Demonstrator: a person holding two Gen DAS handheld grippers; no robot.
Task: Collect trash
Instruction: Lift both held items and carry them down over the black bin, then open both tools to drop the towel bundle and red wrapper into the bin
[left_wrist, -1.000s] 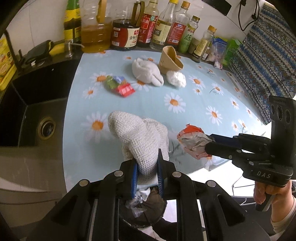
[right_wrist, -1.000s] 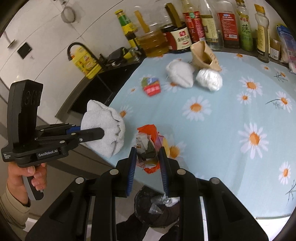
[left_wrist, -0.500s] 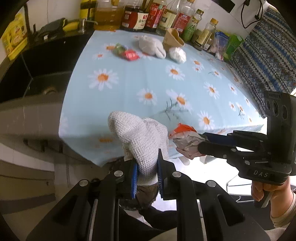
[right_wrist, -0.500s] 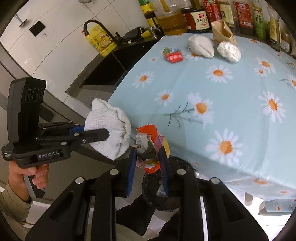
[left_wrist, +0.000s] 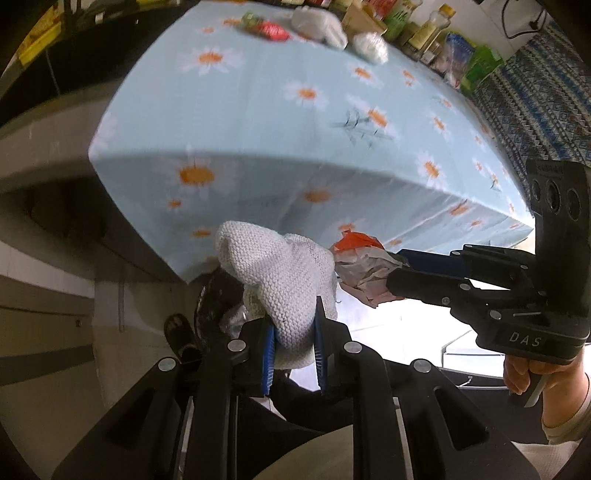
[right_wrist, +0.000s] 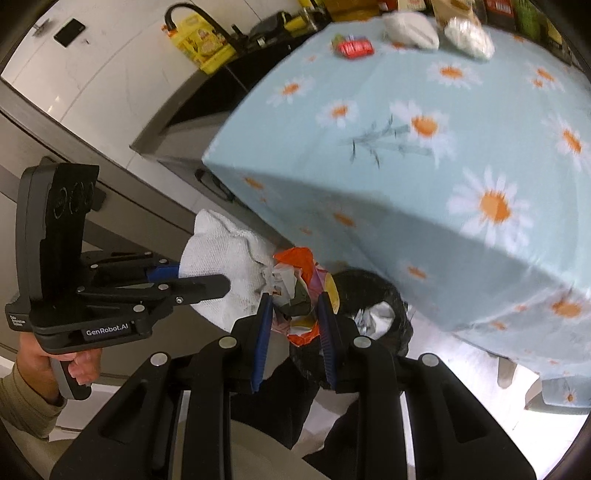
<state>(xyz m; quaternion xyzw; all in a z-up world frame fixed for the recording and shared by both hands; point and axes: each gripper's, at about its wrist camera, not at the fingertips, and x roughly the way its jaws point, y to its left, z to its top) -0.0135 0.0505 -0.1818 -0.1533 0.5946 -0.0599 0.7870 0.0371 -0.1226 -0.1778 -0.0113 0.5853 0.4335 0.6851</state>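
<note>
My left gripper (left_wrist: 293, 325) is shut on a white knitted cloth wad (left_wrist: 277, 269), held below the table's front edge; the wad also shows in the right wrist view (right_wrist: 221, 269). My right gripper (right_wrist: 293, 314) is shut on a crumpled orange-and-white wrapper (right_wrist: 295, 284), also seen in the left wrist view (left_wrist: 360, 258), right beside the wad. Both hang above a bin lined with a black bag (right_wrist: 373, 295), which is partly hidden behind the wad in the left wrist view (left_wrist: 218, 302). On the table's far end lie a red-green packet (right_wrist: 352, 46) and two white wads (right_wrist: 412, 27).
The daisy-print tablecloth (right_wrist: 424, 166) hangs over the table edge just beyond the grippers. A dark sink counter (right_wrist: 236, 74) with a yellow box lies left. Bottles (left_wrist: 417, 33) line the back. A patterned blue fabric (left_wrist: 535, 92) lies right.
Both grippers have pulled back off the table and dropped below its front edge, still holding the cloth wad and the wrapper. The black bin has come into view under them.
</note>
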